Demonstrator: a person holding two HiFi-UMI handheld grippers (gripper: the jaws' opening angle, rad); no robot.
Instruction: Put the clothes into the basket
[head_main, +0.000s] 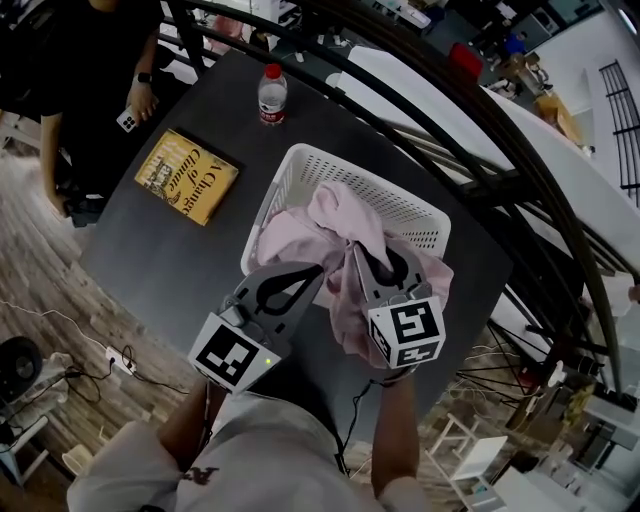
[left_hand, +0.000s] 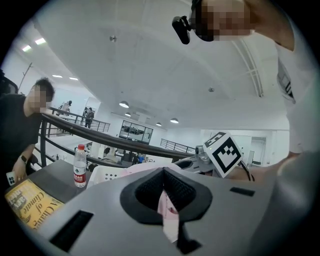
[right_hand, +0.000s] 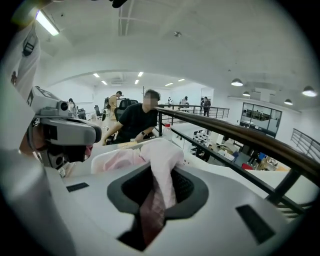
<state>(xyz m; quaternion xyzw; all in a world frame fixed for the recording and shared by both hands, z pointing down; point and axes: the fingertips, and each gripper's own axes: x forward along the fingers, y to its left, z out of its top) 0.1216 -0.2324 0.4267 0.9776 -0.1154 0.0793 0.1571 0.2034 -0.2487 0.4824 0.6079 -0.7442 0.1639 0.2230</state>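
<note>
Left gripper: pointing forward, jaws pinched shut on a thin fold of the pink garment.
Right gripper: just beside the left, jaws clamped on the same garment.
Forearms: bare, side by side.

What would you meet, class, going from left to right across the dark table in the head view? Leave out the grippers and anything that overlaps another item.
yellow rectangular book → clear plastic water bottle with a red cap → white perforated plastic basket
</note>
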